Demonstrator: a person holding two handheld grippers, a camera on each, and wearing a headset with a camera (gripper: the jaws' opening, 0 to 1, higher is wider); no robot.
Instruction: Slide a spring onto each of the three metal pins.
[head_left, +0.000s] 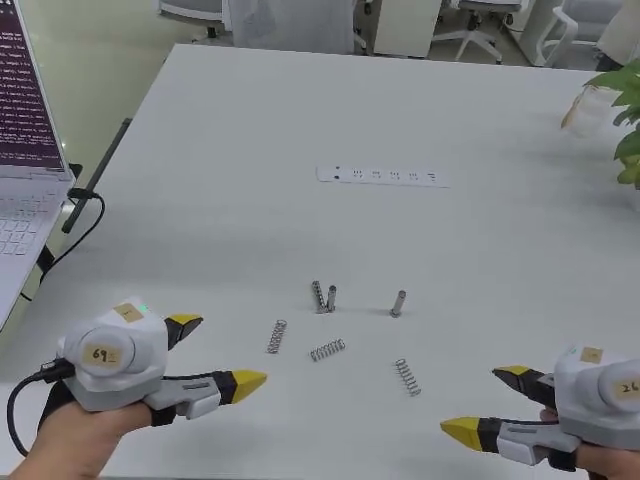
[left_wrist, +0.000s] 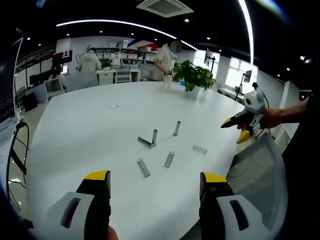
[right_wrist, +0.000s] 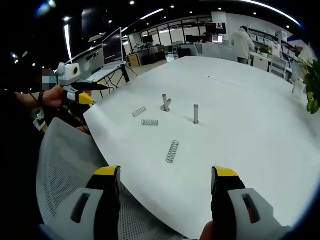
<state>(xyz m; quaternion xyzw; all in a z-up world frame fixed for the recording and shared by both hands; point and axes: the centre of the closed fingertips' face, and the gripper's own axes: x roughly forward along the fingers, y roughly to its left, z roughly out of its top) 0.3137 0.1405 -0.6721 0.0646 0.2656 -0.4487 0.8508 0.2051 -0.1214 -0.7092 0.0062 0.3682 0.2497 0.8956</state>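
Nearest, head view, lower left: left gripper (head_left: 222, 350), jaws parted, empty. Lower right: right gripper (head_left: 480, 400), jaws likewise spread, empty. Mid-frame on tabletop (head_left: 450, 110): left spring (head_left: 277, 336), middle spring (head_left: 327, 350), right spring (head_left: 407, 376), all loose. Above them: tipped pin (head_left: 317, 295) against upright pin (head_left: 331, 298), lone pin (head_left: 398, 303) to the right. Left gripper view: springs mid-frame, beyond the jaws. Right gripper view: right spring closest. Step judged: first pick-up. Next: pinch one spring, align it over a standing pin.
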